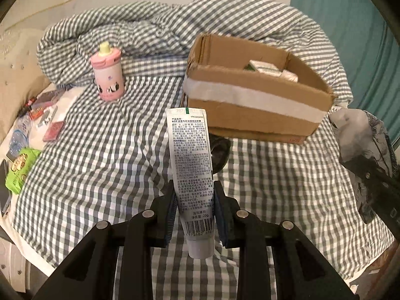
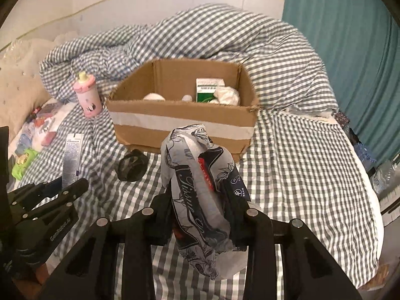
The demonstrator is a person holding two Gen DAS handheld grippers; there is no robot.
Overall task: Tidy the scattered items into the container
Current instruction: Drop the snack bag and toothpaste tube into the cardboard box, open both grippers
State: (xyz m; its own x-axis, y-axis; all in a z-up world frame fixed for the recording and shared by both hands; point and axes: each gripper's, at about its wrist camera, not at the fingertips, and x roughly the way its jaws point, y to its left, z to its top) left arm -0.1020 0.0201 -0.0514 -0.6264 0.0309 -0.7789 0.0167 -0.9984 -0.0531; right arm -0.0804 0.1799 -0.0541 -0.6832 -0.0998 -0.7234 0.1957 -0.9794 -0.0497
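Holding above the checked bed [image 1: 100, 150], we have the left tongs [image 1: 195, 215] clamped on a toothpaste tube [image 1: 191, 160] and the right tongs [image 2: 200, 212] clamped on a tissue pack [image 2: 197, 175], short of the cardboard box [image 2: 180, 125]

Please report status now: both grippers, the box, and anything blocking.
Left gripper shut on toothpaste tube. Right gripper shut on tissue pack. Cardboard box open ahead, partly filled. Black object lies before it.
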